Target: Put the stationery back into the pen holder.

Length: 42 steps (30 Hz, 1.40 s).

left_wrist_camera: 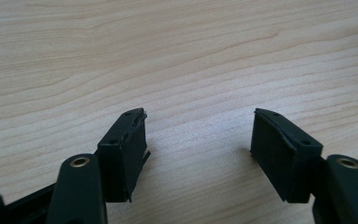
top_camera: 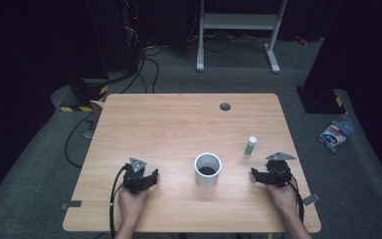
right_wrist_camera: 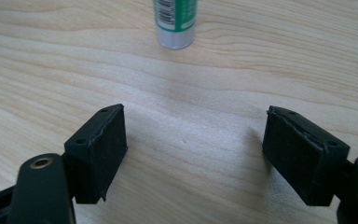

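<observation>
Nearest the camera, a person's two hands are resting on the wooden tabletop (top_camera: 179, 119), each holding a gripper. The left gripper (top_camera: 146, 180) is sitting with its jaws spread over bare wood, gripping nothing, seemingly parked out of the way. The right gripper (top_camera: 256, 175) is lying with its jaws spread wide and nothing between them; in the right gripper view they are pointing toward a small white tube (top_camera: 250, 145) with a green label, which is standing upright a little beyond them, likely lined up for a grasp. Between the hands, a white cup (top_camera: 208, 170) is standing open-mouthed, probably waiting to receive the tube.
</observation>
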Motion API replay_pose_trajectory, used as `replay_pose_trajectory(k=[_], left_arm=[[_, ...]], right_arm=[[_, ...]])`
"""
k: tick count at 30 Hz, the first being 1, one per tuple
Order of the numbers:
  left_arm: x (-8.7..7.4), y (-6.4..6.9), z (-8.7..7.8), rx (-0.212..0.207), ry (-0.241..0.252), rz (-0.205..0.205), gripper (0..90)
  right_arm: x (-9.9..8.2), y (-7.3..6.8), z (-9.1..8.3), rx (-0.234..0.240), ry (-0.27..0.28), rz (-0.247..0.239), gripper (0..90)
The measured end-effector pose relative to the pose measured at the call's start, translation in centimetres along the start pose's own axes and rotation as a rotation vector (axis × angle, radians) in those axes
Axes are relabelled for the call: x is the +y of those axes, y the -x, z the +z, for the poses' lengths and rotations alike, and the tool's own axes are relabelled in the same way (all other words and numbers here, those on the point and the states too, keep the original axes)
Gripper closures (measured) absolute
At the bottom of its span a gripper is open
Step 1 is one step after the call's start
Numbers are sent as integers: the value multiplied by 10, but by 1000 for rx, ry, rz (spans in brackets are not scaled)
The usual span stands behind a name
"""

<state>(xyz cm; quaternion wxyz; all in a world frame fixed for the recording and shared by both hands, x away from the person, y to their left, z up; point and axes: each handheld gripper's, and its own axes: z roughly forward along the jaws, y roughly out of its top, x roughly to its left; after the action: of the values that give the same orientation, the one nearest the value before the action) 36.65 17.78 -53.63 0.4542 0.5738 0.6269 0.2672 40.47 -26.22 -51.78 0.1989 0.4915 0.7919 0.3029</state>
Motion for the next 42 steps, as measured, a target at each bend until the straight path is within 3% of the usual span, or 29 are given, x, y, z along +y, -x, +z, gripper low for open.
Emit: replay_pose_trajectory(k=[9, 20, 28, 31, 39, 42], left_arm=[[0, 1, 2, 26, -8, -3, 318], [0, 0, 3, 35, -8, -8, 308], [0, 0, 3, 37, -7, -9, 308], [0, 1, 4, 38, 4, -22, 308], [0, 0, 3, 37, -8, -8, 308], [0, 1, 3, 38, -1, -15, 308]], right_arm=[[6, -4, -10, 30, 50, 8, 283], [36, -5, -19, 39, 99, 0, 350], [54, -5, -17, 38, 127, 9, 399], [60, -5, -14, 41, 140, 5, 460], [65, -1, -5, 64, 131, 53, 484], [70, -3, -3, 67, 135, 37, 499]])
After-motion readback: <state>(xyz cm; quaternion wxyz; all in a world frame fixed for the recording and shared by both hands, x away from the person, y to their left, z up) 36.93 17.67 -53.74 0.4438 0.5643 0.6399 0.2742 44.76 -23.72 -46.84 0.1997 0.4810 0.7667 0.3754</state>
